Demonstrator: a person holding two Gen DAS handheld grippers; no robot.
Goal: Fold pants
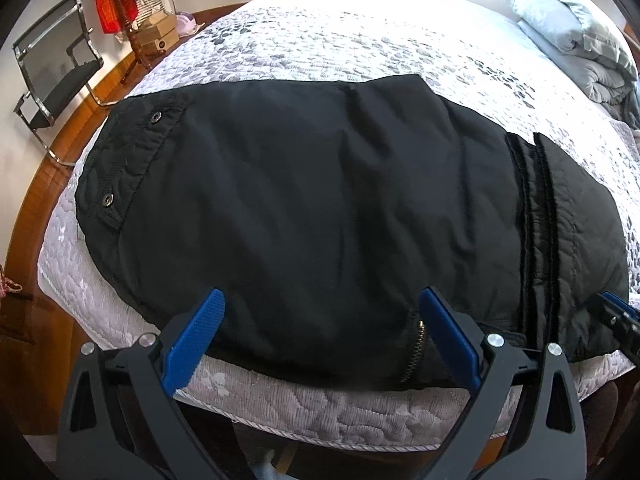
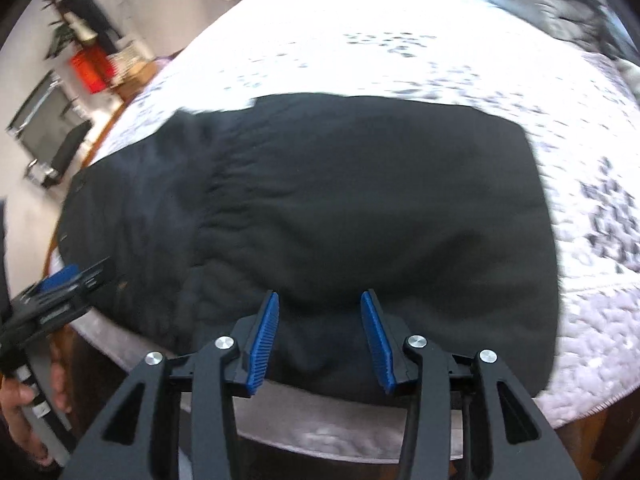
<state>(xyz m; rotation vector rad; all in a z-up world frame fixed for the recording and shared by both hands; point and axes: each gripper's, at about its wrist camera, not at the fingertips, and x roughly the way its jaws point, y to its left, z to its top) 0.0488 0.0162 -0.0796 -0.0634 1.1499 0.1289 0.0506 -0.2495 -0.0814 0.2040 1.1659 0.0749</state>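
One pair of black pants (image 1: 320, 208) lies folded into a broad rectangle on the quilted bed (image 1: 320, 40), two snaps at its left, apparently one zipper near. Left gripper (image 1: 320, 336) gapes wide; right gripper (image 2: 320, 332) stands narrower, both empty.

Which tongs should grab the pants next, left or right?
Probably the left tongs: wide open over the black pants' near edge, beside the zipper. The right tongs are open too, but that view is blurred.
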